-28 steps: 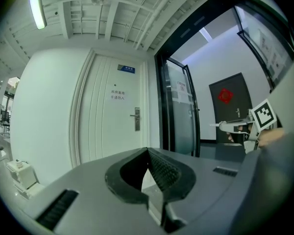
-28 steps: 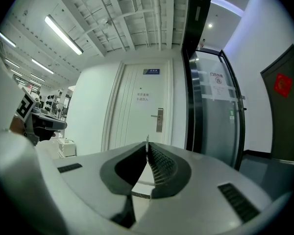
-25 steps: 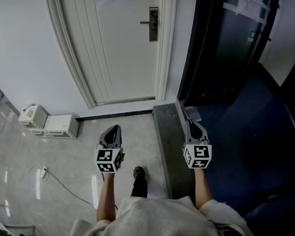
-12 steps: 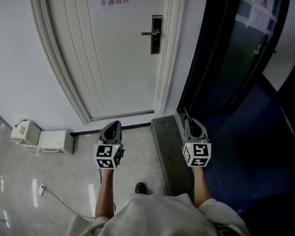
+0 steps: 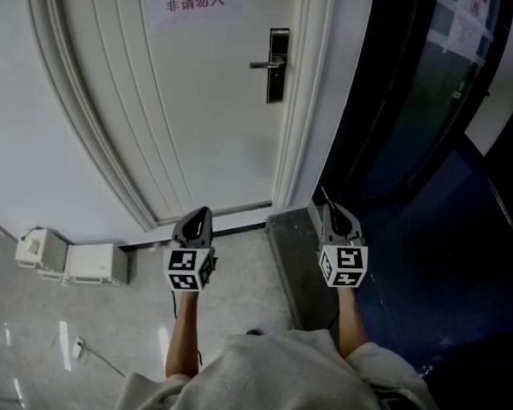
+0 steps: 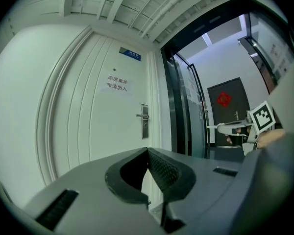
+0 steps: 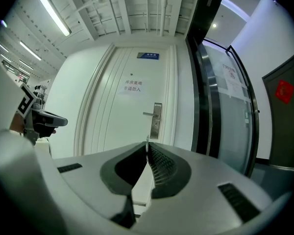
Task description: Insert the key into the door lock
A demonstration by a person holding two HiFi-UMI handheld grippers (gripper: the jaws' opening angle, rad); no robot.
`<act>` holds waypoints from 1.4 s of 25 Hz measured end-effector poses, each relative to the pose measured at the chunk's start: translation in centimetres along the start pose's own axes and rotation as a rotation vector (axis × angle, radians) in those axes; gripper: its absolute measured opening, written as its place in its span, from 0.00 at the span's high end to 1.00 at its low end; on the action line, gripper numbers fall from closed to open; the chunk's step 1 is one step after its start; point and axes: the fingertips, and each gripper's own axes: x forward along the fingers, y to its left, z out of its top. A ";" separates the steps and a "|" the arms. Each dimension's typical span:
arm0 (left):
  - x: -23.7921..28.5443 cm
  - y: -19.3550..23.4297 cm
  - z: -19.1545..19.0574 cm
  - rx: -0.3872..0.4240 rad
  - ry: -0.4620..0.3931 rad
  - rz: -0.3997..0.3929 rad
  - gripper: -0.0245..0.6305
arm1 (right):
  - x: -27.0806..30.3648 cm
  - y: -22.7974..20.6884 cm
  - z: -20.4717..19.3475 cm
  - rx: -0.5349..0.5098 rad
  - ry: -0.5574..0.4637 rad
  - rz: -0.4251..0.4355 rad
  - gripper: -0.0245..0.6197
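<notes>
Head view: white panelled door (image 5: 214, 101) ahead, with a brushed-steel door lock with lever handle (image 5: 278, 65) near its right edge, well apart from both tools. Left gripper (image 5: 201, 213) and right gripper (image 5: 327, 208) held level, side by side, tips toward the door. Thin silvery metal key (image 5: 323, 196) just visible as a sliver past the right tips. Judged: approach step in hand, key not yet near the door lock. Left gripper view: jaws of left gripper (image 6: 147, 151) closed tip to tip, nothing between them; door lock (image 6: 144, 121) far ahead, above the tips. Right gripper view: right gripper (image 7: 147, 150) clamped on the key (image 7: 147, 141), only a short bit of blade showing beyond the pads, seen nearly end-on. Long axis of key in line with the jaws, level, tip pointing at the door, just under the door lock (image 7: 157, 120) in this view. Keyhole too small to make out. Next move, as judged: close the gap to the door, bring the right gripper up to lock height, find the keyhole, set the blade's axis square to it and match blade to slot before pushing. Left gripper spare.
</notes>
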 end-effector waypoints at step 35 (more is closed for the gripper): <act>34.6 7.6 1.1 0.012 0.052 0.022 0.94 | 34.9 -10.0 -1.7 -0.005 0.002 0.090 0.92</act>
